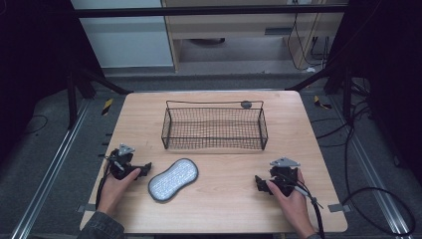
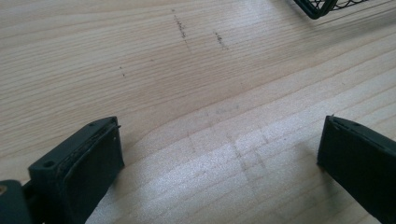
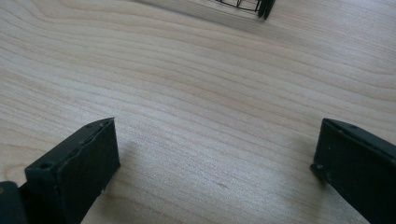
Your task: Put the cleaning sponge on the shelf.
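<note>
Near the tabletop's (image 1: 224,199) front edge, toward the left corner: left hand (image 1: 113,189) wrapped around the left gripper (image 1: 144,170), set low on the wood, jaws spread wide with nothing but bare grain between them in the left gripper view. Toward the front right corner: right hand (image 1: 291,199) on the right gripper (image 1: 259,183), likewise wide open and empty, jaws standing well apart over plain wood in the right gripper view. Just beside the left gripper, slightly toward the middle: a grey, peanut-shaped scrubbing pad (image 1: 173,179) lying flat, angled. Farther back, centred and near the rear edge: a black wire basket (image 1: 215,145), upright, holding nothing. Behind its rear rim: a small dark round disc (image 1: 246,104).
</note>
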The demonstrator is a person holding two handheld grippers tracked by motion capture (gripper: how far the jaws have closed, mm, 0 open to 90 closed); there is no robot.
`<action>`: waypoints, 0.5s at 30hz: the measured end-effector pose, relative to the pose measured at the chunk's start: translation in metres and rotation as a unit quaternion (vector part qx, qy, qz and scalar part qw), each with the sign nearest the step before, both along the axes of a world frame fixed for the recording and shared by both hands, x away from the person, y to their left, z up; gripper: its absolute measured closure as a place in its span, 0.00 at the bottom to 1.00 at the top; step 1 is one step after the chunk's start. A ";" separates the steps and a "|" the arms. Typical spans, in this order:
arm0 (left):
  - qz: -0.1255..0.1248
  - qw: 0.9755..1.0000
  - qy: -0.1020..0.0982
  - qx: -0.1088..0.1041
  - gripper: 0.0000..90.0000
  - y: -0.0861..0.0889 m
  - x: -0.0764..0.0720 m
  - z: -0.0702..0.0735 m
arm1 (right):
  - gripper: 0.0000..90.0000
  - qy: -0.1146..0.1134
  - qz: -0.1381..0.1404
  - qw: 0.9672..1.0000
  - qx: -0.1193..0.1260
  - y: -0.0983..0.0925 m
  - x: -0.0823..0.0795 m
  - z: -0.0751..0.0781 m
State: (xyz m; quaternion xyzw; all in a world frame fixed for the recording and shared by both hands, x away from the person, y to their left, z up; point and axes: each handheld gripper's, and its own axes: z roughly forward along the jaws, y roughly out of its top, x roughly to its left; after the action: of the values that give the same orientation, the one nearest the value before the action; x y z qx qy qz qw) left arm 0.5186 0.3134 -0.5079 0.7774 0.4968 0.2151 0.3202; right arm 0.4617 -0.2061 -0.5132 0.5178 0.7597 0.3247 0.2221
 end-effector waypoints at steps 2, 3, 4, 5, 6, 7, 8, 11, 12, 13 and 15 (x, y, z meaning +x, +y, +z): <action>-0.001 1.000 0.000 0.000 0.00 0.000 0.000 0.000 | 0.00 0.000 0.000 1.000 0.000 0.000 0.000 0.000; -0.001 1.000 0.000 0.000 0.00 0.000 0.000 0.000 | 0.00 0.000 0.000 1.000 0.000 0.000 0.000 0.000; -0.001 1.000 0.001 -0.001 0.00 0.000 0.000 0.000 | 0.00 0.000 0.000 1.000 0.000 0.000 0.000 0.000; -0.003 1.000 0.002 0.004 0.00 0.001 -0.001 0.002 | 0.00 0.000 0.000 1.000 0.000 0.000 0.000 0.000; -0.004 1.000 0.000 0.003 0.03 0.001 -0.001 0.003 | 0.00 0.000 0.000 1.000 0.000 0.000 0.000 0.000; -0.005 1.000 -0.002 0.000 0.04 0.001 -0.002 0.005 | 0.00 0.000 0.000 1.000 0.000 0.000 0.000 0.000; -0.006 1.000 -0.003 -0.002 0.03 0.002 -0.003 0.007 | 0.00 0.000 0.000 1.000 0.000 0.000 0.000 0.000; -0.012 1.000 -0.012 0.003 0.04 0.003 -0.007 0.015 | 0.00 0.000 0.001 1.000 0.000 0.000 0.000 0.000; -0.015 1.000 -0.014 0.007 0.04 0.003 -0.010 0.019 | 0.01 0.001 0.003 1.000 0.001 -0.001 0.000 0.000; -0.018 1.000 -0.018 0.010 0.04 0.003 -0.011 0.021 | 0.01 0.001 0.003 1.000 0.003 -0.001 0.000 0.000; -0.020 1.000 -0.024 0.003 0.04 0.003 -0.016 0.028 | 0.01 0.001 0.003 1.000 0.002 -0.001 0.000 0.000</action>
State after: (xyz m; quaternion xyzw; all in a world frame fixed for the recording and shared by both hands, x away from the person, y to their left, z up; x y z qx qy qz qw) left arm 0.5027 0.3161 -0.4800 0.7827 0.4730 0.2284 0.3339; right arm 0.4618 -0.2072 -0.5130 0.5161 0.7610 0.3265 0.2189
